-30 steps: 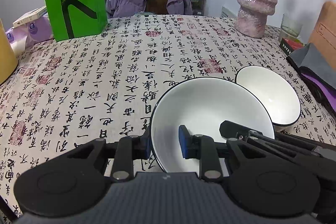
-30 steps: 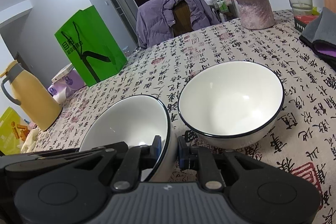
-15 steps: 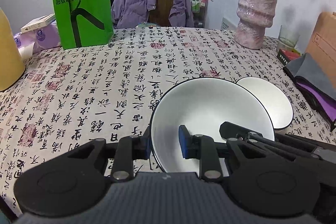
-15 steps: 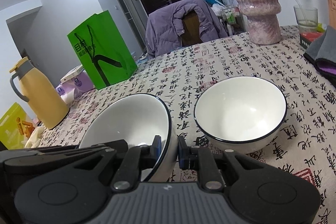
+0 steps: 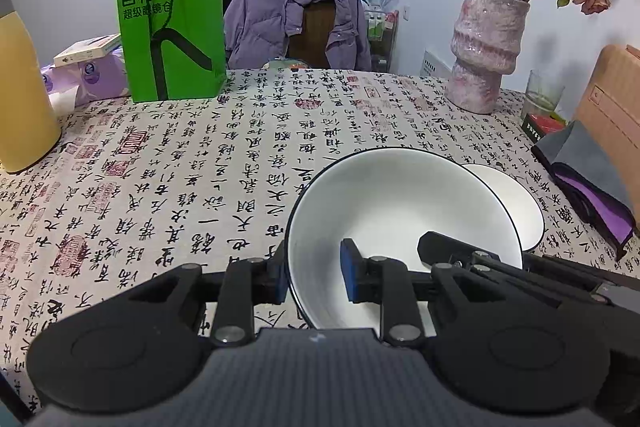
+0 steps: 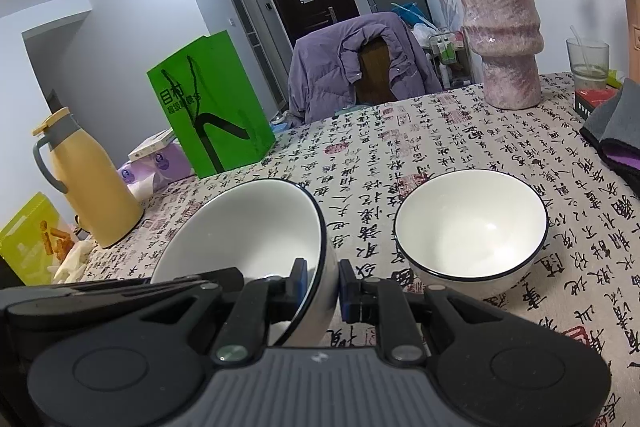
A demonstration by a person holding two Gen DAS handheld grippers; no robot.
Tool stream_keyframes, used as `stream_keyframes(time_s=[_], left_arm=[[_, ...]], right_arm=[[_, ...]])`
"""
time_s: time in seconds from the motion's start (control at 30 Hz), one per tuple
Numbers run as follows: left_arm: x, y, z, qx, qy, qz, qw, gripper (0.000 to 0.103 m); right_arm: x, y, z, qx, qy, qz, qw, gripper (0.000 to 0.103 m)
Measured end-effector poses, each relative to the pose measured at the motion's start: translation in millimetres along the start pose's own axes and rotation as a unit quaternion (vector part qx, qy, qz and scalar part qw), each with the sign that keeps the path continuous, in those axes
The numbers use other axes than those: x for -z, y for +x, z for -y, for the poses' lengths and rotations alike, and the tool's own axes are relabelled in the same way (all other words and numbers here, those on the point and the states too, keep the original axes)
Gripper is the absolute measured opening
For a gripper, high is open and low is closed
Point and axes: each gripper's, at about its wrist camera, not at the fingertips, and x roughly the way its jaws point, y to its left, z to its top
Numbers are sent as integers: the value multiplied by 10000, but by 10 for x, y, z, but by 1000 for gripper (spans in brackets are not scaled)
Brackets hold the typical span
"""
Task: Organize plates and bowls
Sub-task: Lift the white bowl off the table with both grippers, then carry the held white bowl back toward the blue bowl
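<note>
Left wrist view: the left tongs [image 5: 313, 277] were closed on the near rim of a white bowl [image 5: 400, 203], one pad outside the wall and one inside. The bowl appeared lifted and tipped, its mouth facing the camera. The tip of the right tongs [image 5: 448, 247] reached in over the rim just to the right. A second bowl [image 5: 516, 203] stood beyond and to the right of the held one, partly hidden behind it. The patterned desk [image 5: 200, 167] ahead of the tongs was bare, with a green bag [image 5: 172, 23], a yellow flask [image 5: 20, 75] and a pink vase [image 5: 486, 51] at its far side.

Right wrist view: the right tongs [image 6: 323, 285] were narrowed onto the same white bowl's [image 6: 248, 227] right-hand wall, pads either side. The second bowl [image 6: 472, 223] sat upright on the desk [image 6: 440, 139] just ahead and to the right, apart from the held bowl. Whether the held bowl's base was wholly clear of the cloth could not be confirmed from this angle.

Assessment: the step in hand was judged to be carrying one bowl, gripped by both tongs, toward the other for stacking. The next move would call for levelling the held bowl, centring it above the second bowl, lowering it in, and only then easing both grips.
</note>
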Motion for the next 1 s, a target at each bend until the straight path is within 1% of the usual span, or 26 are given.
stream_keyframes(time_s=[1.0], left_arm=[[152, -479, -340, -13, -245, 232, 9994, 25]], right_arm=[[87, -254, -493, -102, -232, 97, 9996, 16]])
